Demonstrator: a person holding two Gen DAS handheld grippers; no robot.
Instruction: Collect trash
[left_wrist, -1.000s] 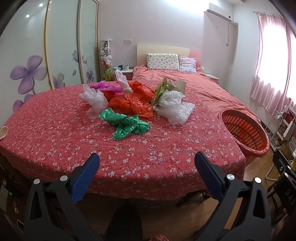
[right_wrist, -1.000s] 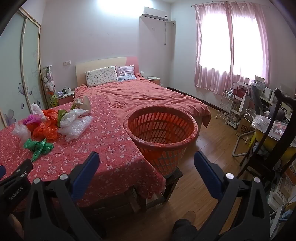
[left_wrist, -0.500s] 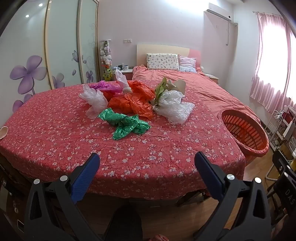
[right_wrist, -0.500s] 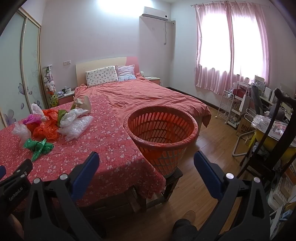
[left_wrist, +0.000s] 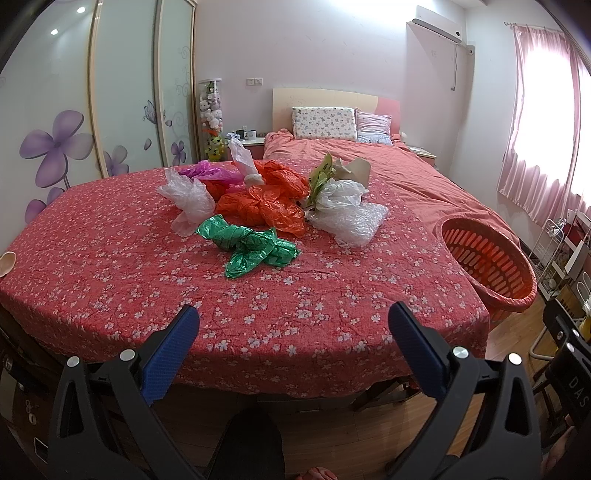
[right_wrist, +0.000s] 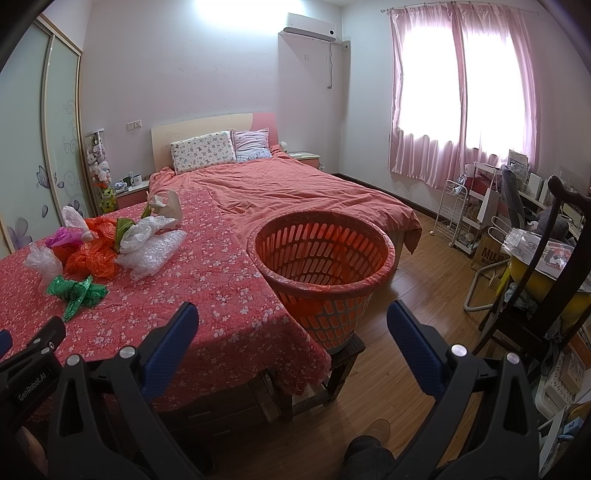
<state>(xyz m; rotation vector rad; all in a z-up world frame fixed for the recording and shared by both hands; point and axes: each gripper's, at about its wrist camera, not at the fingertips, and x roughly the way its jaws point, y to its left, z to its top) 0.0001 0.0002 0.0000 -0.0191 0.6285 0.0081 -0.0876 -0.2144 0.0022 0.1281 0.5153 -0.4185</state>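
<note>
A heap of crumpled plastic bags lies on a table with a red flowered cloth (left_wrist: 110, 266): a green bag (left_wrist: 251, 247) nearest me, orange bags (left_wrist: 266, 203), a clear bag (left_wrist: 188, 199), a pink bag (left_wrist: 214, 171), bubble wrap (left_wrist: 351, 221) and paper (left_wrist: 354, 170). The heap also shows in the right wrist view, with the green bag (right_wrist: 79, 293) at its front. An orange slatted basket (right_wrist: 325, 266) stands at the table's right edge on a low stool. My left gripper (left_wrist: 293, 343) is open and empty before the table's front edge. My right gripper (right_wrist: 291, 339) is open and empty, facing the basket.
A bed (right_wrist: 295, 192) with a red cover lies behind the table. A wardrobe with flower decals (left_wrist: 55, 140) lines the left wall. A white wire rack (right_wrist: 465, 210), a dark wooden chair (right_wrist: 546, 280) and clutter stand at the right. Wooden floor (right_wrist: 417, 295) lies between basket and chair.
</note>
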